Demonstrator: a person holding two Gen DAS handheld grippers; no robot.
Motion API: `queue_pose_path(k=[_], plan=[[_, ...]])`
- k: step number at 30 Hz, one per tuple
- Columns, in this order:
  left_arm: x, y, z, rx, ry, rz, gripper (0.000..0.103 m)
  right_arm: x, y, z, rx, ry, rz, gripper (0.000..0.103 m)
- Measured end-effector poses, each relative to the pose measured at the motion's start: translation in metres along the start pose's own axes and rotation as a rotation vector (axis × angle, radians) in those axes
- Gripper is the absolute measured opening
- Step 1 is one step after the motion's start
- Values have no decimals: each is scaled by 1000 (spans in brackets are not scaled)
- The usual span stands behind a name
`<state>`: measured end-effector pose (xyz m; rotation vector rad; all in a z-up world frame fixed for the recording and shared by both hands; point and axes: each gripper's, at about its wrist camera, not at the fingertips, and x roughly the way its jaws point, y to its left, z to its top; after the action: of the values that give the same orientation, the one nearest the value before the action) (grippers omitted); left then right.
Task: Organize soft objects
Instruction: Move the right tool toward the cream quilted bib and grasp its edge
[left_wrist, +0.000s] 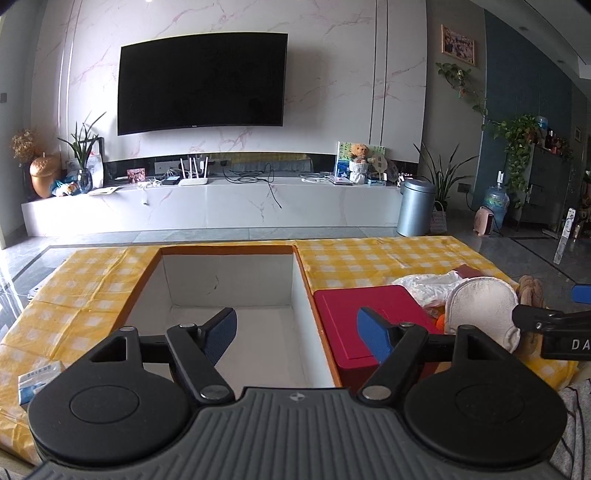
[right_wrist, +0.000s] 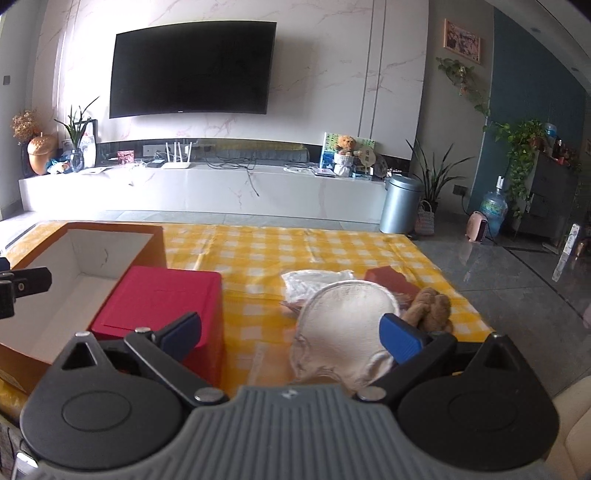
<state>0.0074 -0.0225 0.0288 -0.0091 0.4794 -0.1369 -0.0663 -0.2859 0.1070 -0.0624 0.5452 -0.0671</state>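
An open orange box with a white inside (left_wrist: 229, 288) (right_wrist: 74, 273) sits on the yellow checked table. My left gripper (left_wrist: 297, 334) hangs open over it with nothing between its blue pads. A red box (left_wrist: 365, 314) (right_wrist: 162, 299) stands against the orange box's right side. Right of that lies a pile of soft things: a cream round pad (right_wrist: 343, 325) (left_wrist: 480, 306), a white crinkled bag (right_wrist: 317, 282) (left_wrist: 424, 286) and a brown plush toy (right_wrist: 430, 308) (left_wrist: 532, 291). My right gripper (right_wrist: 291, 336) is open just above the table, its right pad beside the cream pad.
A dark red card (right_wrist: 391, 280) lies behind the pile. A small blue and white packet (left_wrist: 37, 380) sits at the table's near left. Beyond the table are a TV cabinet (left_wrist: 207, 206), a metal bin (left_wrist: 415, 206) and potted plants on the floor.
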Motion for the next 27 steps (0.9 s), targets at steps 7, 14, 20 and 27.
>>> queue_pose_path(k=[7, 14, 20, 27], plan=[[16, -12, 6, 18, 20, 13, 86, 21, -66, 4, 12, 56, -4, 101], [22, -25, 19, 105, -19, -24, 86, 69, -97, -1, -4, 175, -68, 101], [31, -36, 28, 146, -43, -41, 86, 117, -107, -12, 90, 342, 75, 101], [41, -46, 21, 226, 12, -28, 86, 175, -120, -30, 232, 573, 163, 100]])
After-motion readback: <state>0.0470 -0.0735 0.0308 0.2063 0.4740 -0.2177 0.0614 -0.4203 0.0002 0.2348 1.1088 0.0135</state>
